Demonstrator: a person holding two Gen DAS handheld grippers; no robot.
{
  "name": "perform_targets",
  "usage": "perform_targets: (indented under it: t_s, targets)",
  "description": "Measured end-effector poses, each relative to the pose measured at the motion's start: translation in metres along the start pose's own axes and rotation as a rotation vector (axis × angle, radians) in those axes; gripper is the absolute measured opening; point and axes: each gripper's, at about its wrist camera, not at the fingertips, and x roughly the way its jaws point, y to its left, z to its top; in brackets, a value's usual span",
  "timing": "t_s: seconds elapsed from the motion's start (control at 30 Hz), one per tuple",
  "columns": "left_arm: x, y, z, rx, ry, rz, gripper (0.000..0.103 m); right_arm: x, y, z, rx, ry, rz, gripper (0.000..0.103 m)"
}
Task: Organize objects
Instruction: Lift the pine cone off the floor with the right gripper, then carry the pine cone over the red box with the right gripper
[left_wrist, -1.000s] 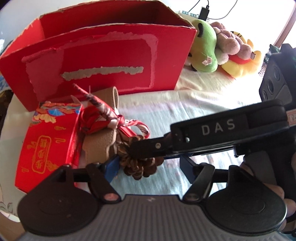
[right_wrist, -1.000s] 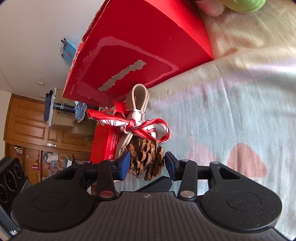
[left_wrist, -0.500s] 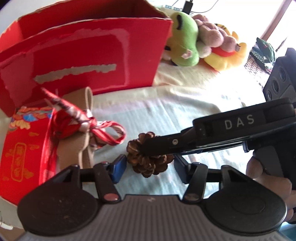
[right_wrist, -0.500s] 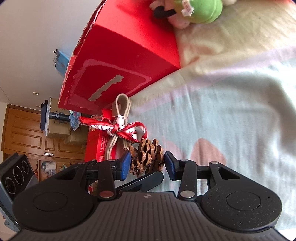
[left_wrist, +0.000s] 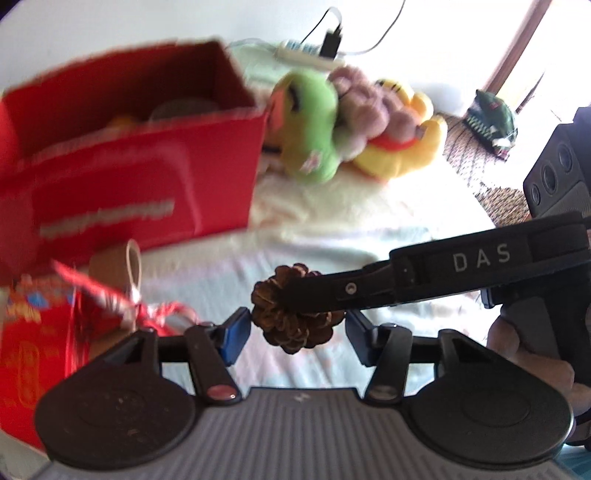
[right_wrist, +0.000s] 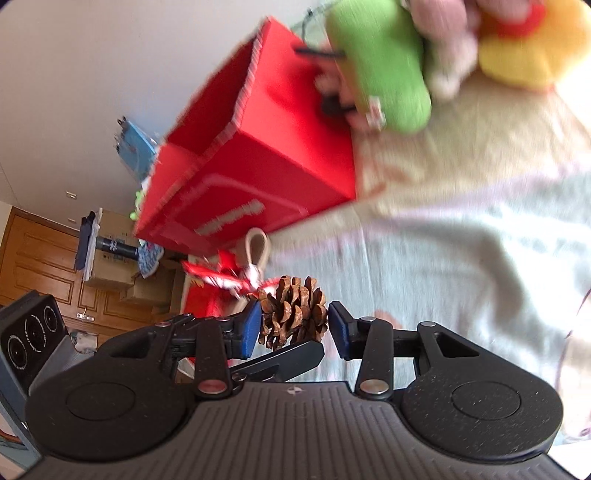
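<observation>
A: Left wrist view first. What's in hand?

B: The right gripper reaches in from the right and is clamped on the pinecone, which hangs clear of the bed. The left gripper has its fingers apart, one either side of the cone but not touching it.

A: And the target?

B: My guess is the red box, open at the top, up and to the left, with a few things already inside that are too blurred to name. The plush toys lie just beside its right wall.

A: So how to do it well?

B: Carry the cone high enough to clear the box's near rim, and keep the left gripper out of the path. A cone's scales are brittle and uneven, so a steady squeeze beats a hard one.

A: Right wrist view?

B: The same grip from behind: the cone sits between the blue pads, which press on its scales. The box stands ahead and left, its open mouth turned away. A ribbon and a tan loop lie on the bed near the box's foot.

A: Any hazard?

B: Let go only once the cone is well over the opening, or it may catch the rim and roll back.
</observation>
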Motion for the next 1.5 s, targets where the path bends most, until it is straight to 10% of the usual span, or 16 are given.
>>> perform_targets:
  t_s: [0.67,1.5]
  targets:
    - [-0.069,0.051,0.104,0.045,-0.249,-0.043,0.053,-0.008,0.118,0.103,-0.276,-0.137,-0.065,0.043]
    - [0.061,0.151,0.120,-0.242,0.153,-0.231,0.054,0.174,0.151,0.160,-0.525,0.529,-0.694,0.043]
